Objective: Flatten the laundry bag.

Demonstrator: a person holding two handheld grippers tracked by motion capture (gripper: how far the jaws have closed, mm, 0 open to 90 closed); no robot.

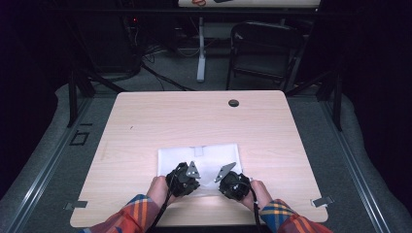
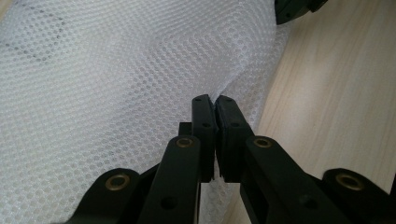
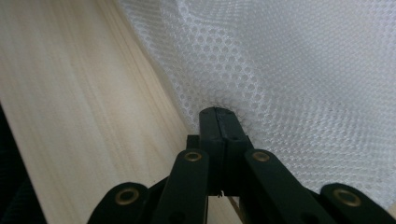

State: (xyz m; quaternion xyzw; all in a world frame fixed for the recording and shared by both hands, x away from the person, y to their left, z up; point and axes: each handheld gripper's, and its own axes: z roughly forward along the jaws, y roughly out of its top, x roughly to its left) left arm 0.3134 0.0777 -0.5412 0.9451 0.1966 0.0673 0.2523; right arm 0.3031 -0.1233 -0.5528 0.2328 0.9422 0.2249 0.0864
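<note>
A white mesh cloth lies flat on the near half of the wooden table. My left gripper sits at the cloth's near edge, left of centre, its jaws shut on a pinch of the mesh. My right gripper is beside it toward the cloth's near right corner. Its jaws are likewise shut on the mesh, which puckers at their tips. The left gripper and the right gripper each hold the cloth's border where it meets bare wood.
A round dark grommet hole is set in the table's far edge. A black chair and a white desk leg stand on the floor beyond the table. Metal clips sit at the near corners.
</note>
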